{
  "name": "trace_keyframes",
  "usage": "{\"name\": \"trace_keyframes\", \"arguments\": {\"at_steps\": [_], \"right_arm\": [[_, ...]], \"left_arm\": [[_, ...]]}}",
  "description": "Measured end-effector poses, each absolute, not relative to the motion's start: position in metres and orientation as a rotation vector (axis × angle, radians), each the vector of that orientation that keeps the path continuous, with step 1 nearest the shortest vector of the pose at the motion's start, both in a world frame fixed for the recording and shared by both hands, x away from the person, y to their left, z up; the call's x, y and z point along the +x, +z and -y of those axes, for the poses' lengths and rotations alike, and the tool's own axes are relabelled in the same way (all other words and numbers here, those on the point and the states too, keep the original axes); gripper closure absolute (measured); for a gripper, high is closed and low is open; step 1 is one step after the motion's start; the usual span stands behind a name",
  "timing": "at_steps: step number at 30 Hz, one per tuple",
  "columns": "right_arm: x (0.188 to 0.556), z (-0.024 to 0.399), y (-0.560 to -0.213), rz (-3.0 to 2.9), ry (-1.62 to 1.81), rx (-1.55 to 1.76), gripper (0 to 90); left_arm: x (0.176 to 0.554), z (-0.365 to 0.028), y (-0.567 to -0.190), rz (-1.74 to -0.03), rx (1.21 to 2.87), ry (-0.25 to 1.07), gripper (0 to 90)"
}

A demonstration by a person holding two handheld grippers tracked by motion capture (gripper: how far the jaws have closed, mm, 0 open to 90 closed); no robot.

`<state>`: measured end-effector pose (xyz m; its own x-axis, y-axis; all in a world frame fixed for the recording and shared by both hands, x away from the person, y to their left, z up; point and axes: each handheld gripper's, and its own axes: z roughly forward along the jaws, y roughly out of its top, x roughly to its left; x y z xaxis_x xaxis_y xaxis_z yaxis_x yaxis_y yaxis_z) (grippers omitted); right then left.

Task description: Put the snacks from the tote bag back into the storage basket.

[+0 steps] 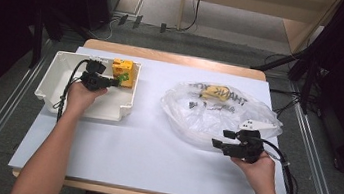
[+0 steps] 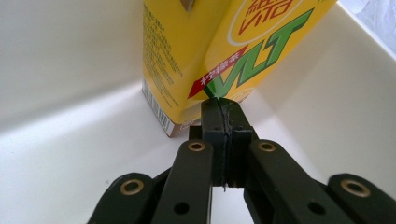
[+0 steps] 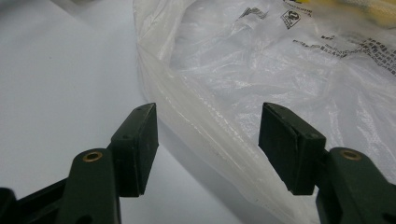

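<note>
The left claw (image 2: 223, 105) was pressed together with nothing pinched in it. Its tip touched, or nearly touched, the low corner of the yellow drink carton with green letters (image 2: 224, 51). The carton stood up in the far right corner of the white plastic tray (image 1: 52, 89) on the left side of the table. It looked like the carton had just been put in the tray, or was being pushed into its corner.

The right claw (image 3: 208, 140) was spread wide, with the edge of the clear crinkly plastic bag (image 3: 280, 60) between its two sides. It was not pinching the bag yet. Another yellow thing (image 1: 215, 92) lay inside the bag. Next, the right claw would likely need to close on the bag's edge to hold it still.

The table had a pale white sheet (image 1: 143, 143) on top. Around it were a grey floor, black cables and dark curtains.
</note>
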<state>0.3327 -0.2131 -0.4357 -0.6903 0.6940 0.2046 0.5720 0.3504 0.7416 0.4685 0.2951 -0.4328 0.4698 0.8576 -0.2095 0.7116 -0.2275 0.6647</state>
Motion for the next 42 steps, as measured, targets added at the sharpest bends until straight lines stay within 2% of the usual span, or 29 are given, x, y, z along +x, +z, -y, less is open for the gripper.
{"name": "trace_keyframes", "arguments": {"at_steps": [19, 27, 30, 32, 42], "right_arm": [[0.336, 0.214, -0.437, -2.461, 1.265, 1.16, 38.7], [0.339, 0.217, -0.439, -2.466, 1.278, 1.166, 38.7], [0.339, 0.218, -0.437, -2.455, 1.299, 1.17, 38.7], [0.337, 0.218, -0.436, -2.45, 1.305, 1.171, 38.7], [0.336, 0.219, -0.433, -2.425, 1.318, 1.179, 38.8]], "left_arm": [[0.464, -0.299, -0.427, -1.293, 2.006, 0.23, 86.8], [0.46, -0.296, -0.421, -1.26, 2.02, 0.184, 78.6], [0.458, -0.294, -0.419, -1.247, 2.026, 0.176, 74.3], [0.457, -0.294, -0.417, -1.244, 2.026, 0.16, 68.3], [0.454, -0.289, -0.411, -1.253, 2.043, 0.129, 58.0]]}}
